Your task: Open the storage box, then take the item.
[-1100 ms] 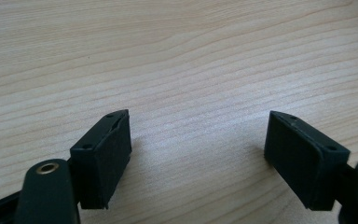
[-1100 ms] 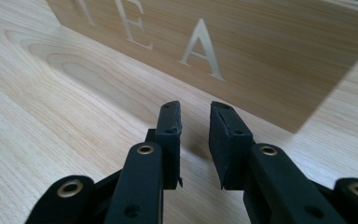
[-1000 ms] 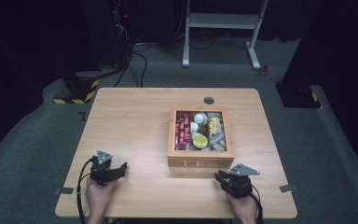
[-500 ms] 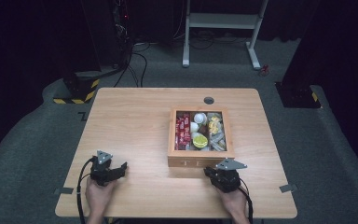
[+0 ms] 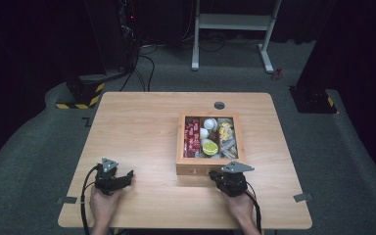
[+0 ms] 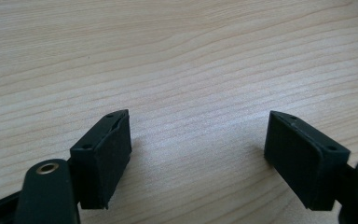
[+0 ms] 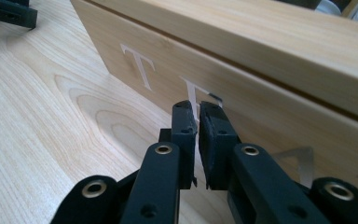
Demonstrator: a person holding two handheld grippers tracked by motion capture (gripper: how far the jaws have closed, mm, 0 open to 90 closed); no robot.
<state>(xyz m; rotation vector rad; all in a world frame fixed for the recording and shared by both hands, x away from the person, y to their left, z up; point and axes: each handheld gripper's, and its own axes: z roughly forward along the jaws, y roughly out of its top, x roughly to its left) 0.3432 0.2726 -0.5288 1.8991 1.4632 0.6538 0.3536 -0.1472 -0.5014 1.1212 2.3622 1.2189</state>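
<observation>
A wooden box [image 5: 180, 142] stands right of the table's middle. Its compartments hold red packets [image 5: 191, 135], white pieces [image 5: 209, 124] and a yellow round thing [image 5: 209, 147]. My right gripper [image 5: 221, 176] sits low on the table just before the box's front wall. In the right gripper view it [image 7: 197, 111] is shut with nothing between the jaws, tips at the pale letters on the box front [image 7: 279, 107]. My left gripper [image 5: 121, 177] rests near the front left of the table. Its jaws [image 6: 199, 123] are spread wide over bare wood.
A dark round grommet [image 5: 219, 105] lies behind the box. The table's front edge [image 5: 176, 226] runs just behind both hands. Bare wood [image 5: 137, 132] stretches left of the box. A white desk frame [image 5: 235, 29] and dark equipment stand on the floor beyond.
My right gripper has moved left and forward, up to the box's front wall. The left gripper has stayed where it was.
</observation>
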